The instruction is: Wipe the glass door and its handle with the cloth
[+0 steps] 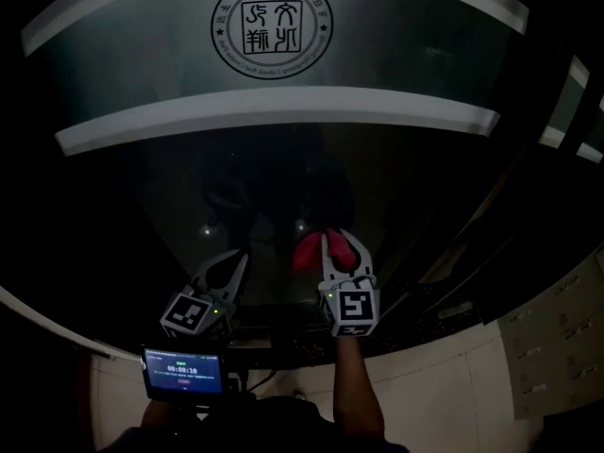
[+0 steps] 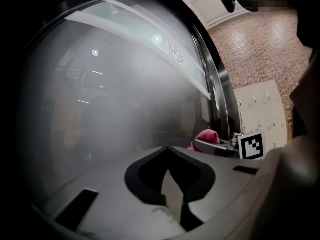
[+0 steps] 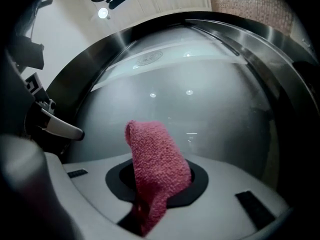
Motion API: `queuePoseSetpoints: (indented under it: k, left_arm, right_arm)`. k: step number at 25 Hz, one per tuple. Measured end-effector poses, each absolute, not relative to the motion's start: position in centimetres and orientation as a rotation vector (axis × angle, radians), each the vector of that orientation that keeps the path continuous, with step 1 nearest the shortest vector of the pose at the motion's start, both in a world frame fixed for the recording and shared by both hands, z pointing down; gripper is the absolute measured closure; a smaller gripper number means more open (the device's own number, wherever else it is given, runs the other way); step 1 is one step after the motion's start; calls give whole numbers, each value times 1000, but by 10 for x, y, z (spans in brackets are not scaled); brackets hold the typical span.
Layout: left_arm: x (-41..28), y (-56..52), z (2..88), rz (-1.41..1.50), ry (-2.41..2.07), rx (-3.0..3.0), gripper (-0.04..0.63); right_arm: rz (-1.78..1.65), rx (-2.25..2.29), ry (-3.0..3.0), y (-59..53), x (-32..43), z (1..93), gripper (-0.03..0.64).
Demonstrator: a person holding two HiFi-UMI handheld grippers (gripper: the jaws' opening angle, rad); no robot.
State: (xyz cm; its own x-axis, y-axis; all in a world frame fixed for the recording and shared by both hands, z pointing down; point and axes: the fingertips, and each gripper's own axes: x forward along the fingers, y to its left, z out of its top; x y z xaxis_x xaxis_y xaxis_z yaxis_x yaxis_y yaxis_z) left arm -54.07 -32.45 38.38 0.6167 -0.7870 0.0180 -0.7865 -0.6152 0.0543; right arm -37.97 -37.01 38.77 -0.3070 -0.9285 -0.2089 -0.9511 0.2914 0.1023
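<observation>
The glass door (image 1: 283, 168) fills the head view, dark, with two frosted stripes and a round seal (image 1: 271, 25). My right gripper (image 1: 342, 245) is held up close to the glass, shut on a red cloth (image 1: 310, 251) that sticks out to its left. In the right gripper view the cloth (image 3: 156, 159) stands up out of the gripper (image 3: 156, 176) in front of the pane. My left gripper (image 1: 236, 260) hangs beside it, shut with nothing in it (image 2: 167, 151). I cannot make out the door handle.
A metal door frame (image 2: 220, 89) runs along the pane's right side. Pale lockers (image 1: 557, 338) and a brick wall (image 2: 260, 49) lie to the right. A small screen (image 1: 184, 374) with a timer sits below the left gripper. The person's forearm (image 1: 357, 394) reaches up to the right gripper.
</observation>
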Motion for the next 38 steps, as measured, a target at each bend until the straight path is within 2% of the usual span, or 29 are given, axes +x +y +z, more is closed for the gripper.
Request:
queuePoseSetpoints:
  k: [6, 12, 23, 31, 38]
  left_arm:
    - [-509, -326, 383, -20, -1359, 2771, 584]
    - [-493, -322, 381, -5, -1389, 2762, 584]
    - [-466, -290, 386, 58, -1386, 2753, 584]
    - [-440, -240, 391, 56, -1168, 2845, 583]
    - [-381, -188, 394, 39, -861, 2915, 584]
  right_arm:
    - [272, -1909, 2319, -370, -295, 389, 535]
    - [245, -1951, 2255, -370, -247, 384, 535]
    - [255, -1768, 2360, -326, -285, 375, 535]
    - [282, -1745, 2364, -249, -331, 353, 534]
    - [275, -1940, 2265, -175, -286, 353, 534]
